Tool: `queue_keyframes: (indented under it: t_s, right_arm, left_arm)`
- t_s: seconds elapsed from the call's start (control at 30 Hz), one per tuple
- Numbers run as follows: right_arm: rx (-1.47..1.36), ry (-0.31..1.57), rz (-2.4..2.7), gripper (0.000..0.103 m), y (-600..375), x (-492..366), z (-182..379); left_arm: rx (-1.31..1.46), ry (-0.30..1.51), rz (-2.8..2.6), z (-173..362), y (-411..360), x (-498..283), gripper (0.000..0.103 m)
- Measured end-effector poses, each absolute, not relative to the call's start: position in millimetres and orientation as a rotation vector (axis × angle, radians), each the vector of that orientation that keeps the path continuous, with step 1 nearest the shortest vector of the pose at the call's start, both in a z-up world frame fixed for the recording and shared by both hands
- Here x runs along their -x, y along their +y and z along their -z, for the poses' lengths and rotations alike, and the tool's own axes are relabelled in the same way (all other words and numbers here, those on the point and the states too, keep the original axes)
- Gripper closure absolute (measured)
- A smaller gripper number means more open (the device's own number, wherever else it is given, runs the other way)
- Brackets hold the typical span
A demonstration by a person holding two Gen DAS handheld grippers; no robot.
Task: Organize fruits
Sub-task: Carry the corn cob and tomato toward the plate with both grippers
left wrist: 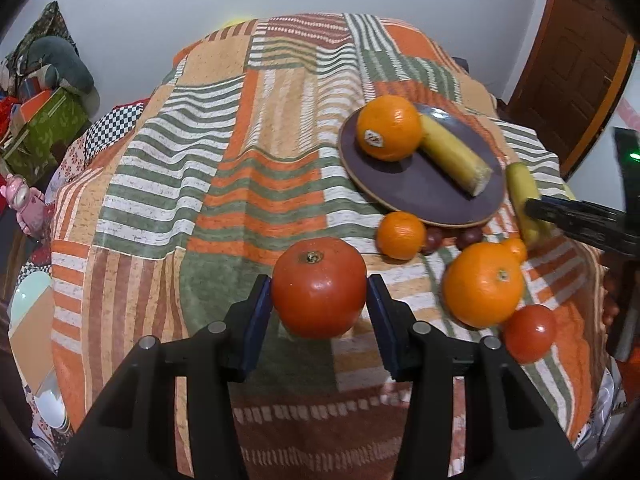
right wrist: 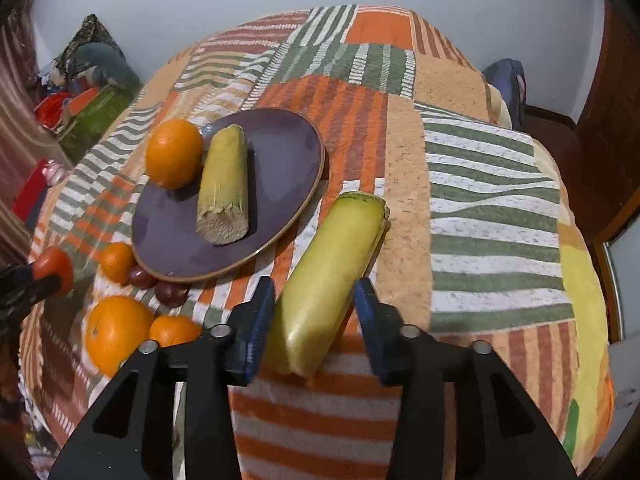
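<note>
The left gripper (left wrist: 319,298) clamps a tomato (left wrist: 319,287), the right gripper (right wrist: 314,312) a banana piece (right wrist: 328,280) (mid-carry, seemingly); next likely placing onto the plate (right wrist: 288,152), upper left.

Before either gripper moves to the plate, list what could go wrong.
1. The orange and banana piece fill the plate's left half; a careless drop could knock the orange off.
2. The tomato is round and smooth, so it may slip from the left gripper.
3. The right gripper holds its banana piece low, so it could pivot.
</note>
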State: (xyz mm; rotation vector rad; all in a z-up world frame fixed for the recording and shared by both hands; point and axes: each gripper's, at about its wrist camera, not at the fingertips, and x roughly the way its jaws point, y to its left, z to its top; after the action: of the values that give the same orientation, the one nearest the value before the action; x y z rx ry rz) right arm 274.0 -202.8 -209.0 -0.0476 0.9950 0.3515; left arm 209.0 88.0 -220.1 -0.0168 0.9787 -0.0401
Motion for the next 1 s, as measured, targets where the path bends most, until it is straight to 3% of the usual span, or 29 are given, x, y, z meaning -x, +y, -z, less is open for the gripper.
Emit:
queue_keyframes:
  t_s: [0.37,0.7,1.0]
  right_arm:
    - [0.083,0.995,-0.386,0.068,-226.1,-244.0,206.3]
    - [0.146,1.015,-0.383,0.065,-225.1,-244.8,215.5]
    - [0.125,0.950,-0.369,0.069,-220.5,-249.7,212.3]
  left_arm:
    - [0.004,0.937,0.100,196.3,58.4,-197.1,0.055]
    - [0.006,0.929,0.130,189.9,37.3,-202.1,0.055]
    - [0.008,0.934,0.130,190.4,31.3,-215.8,0.055]
